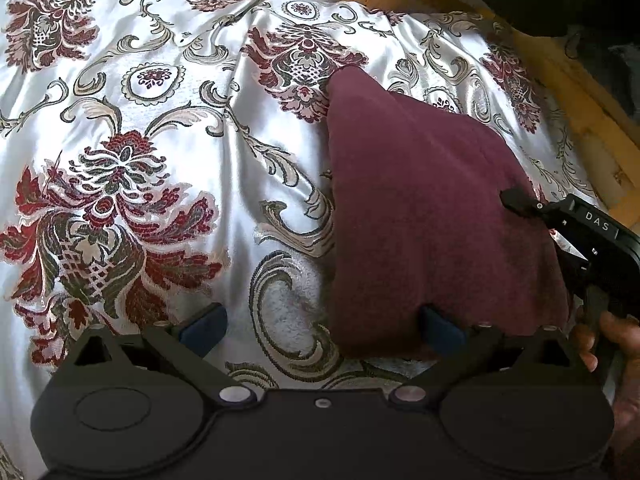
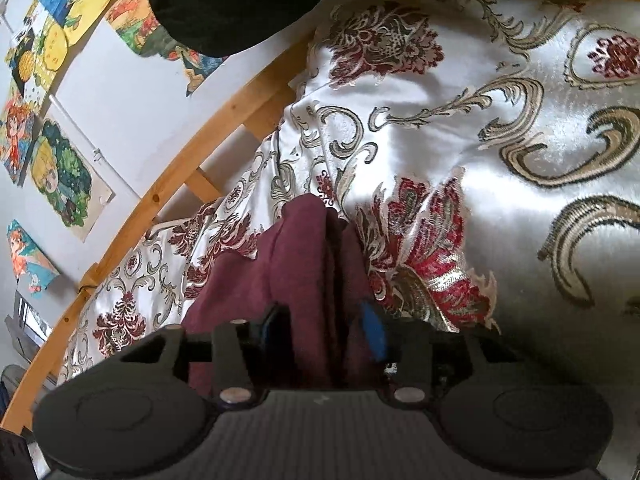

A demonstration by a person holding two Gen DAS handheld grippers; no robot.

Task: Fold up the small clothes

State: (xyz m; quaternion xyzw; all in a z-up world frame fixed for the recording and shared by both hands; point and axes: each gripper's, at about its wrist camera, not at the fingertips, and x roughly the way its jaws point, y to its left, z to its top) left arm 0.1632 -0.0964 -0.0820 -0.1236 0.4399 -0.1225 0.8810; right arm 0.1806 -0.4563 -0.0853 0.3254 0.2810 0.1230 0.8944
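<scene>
A small maroon garment [image 1: 432, 208] lies folded on a white floral bedspread [image 1: 168, 168]. My left gripper [image 1: 320, 328] is open just above the bedspread; its right pad rests at the garment's near edge and its left pad is over bare cover. My right gripper [image 2: 320, 328] is shut on a bunched edge of the maroon garment [image 2: 308, 264], cloth filling the gap between its blue pads. The right gripper also shows in the left wrist view [image 1: 576, 232], at the garment's right side.
A wooden bed rail [image 2: 160, 184] runs along the bed's far edge, with a white wall and colourful drawings [image 2: 60, 176] behind it. A dark cloth [image 2: 236, 0] hangs at the top. A hand [image 1: 612, 340] holds the right gripper's handle.
</scene>
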